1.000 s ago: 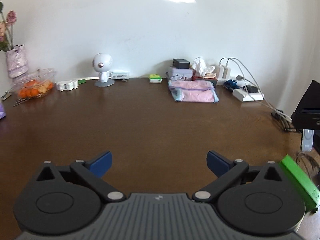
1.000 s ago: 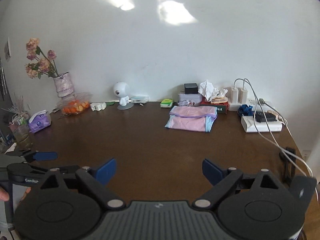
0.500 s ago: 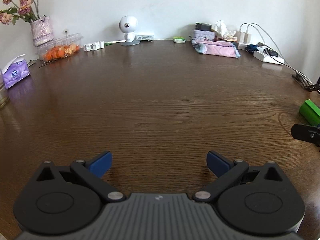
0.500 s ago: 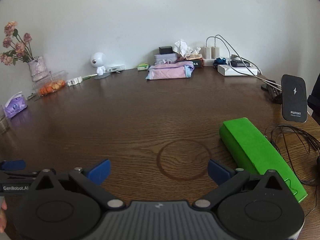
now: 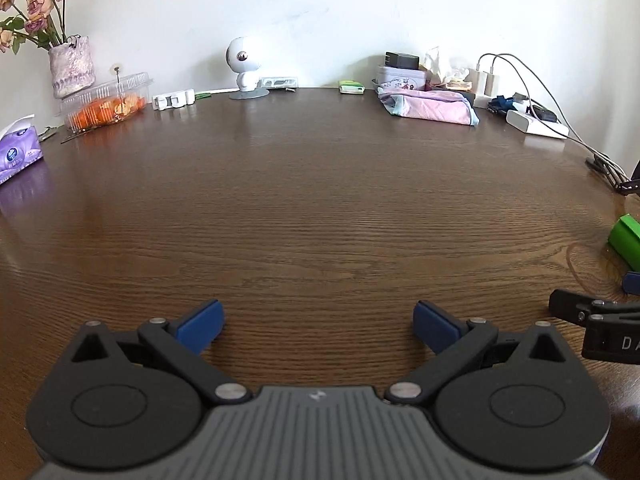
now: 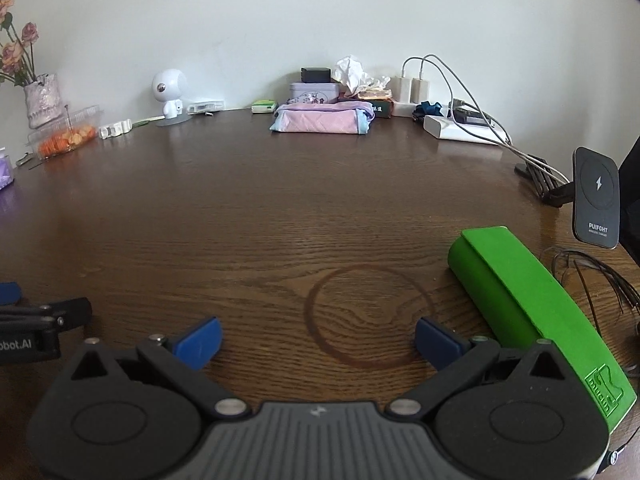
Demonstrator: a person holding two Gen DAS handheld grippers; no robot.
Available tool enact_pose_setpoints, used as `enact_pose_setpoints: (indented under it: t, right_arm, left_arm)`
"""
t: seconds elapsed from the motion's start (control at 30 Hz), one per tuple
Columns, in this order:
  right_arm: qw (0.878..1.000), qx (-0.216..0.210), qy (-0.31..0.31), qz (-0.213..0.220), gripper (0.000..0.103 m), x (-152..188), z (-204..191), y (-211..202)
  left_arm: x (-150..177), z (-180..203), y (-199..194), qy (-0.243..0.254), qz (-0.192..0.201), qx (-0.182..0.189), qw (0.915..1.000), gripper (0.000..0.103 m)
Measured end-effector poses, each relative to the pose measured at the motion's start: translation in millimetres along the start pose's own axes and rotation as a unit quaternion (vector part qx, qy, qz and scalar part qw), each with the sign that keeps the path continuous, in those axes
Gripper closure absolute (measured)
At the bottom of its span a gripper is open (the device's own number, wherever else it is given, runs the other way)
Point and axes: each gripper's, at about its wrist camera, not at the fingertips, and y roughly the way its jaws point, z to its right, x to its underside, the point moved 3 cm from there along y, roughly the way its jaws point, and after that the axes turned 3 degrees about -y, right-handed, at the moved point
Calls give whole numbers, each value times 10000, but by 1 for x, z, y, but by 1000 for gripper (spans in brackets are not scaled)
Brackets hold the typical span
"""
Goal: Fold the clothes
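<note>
Wooden table, folded pink clothes — long axis seemingly left-right, far edge

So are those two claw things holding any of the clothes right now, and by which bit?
Nothing is held. The left gripper and the right gripper are both open over bare table; the folded pink garment lies far off, untouched.

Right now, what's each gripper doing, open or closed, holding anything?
Left gripper: open, holding nothing.
Right gripper: open, holding nothing.
</note>
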Motion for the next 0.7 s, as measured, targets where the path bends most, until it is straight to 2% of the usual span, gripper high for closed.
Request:
enact_pose_setpoints:
  t: [0.47, 0.63, 0.7]
  right_arm:
    - [9999, -68, -57, 93, 0, 6, -6, -6]
    - [10000, -11, -48, 83, 0, 6, -10, -6]
    - [9998, -122, -135, 86, 0, 6, -12, -6]
  left_arm:
    - [7, 1, -5, 21, 106, 45, 9999, 0]
    - [9, 10, -5, 247, 104, 292, 9992, 0]
    - [9, 11, -4, 240, 100, 301, 9992, 0]
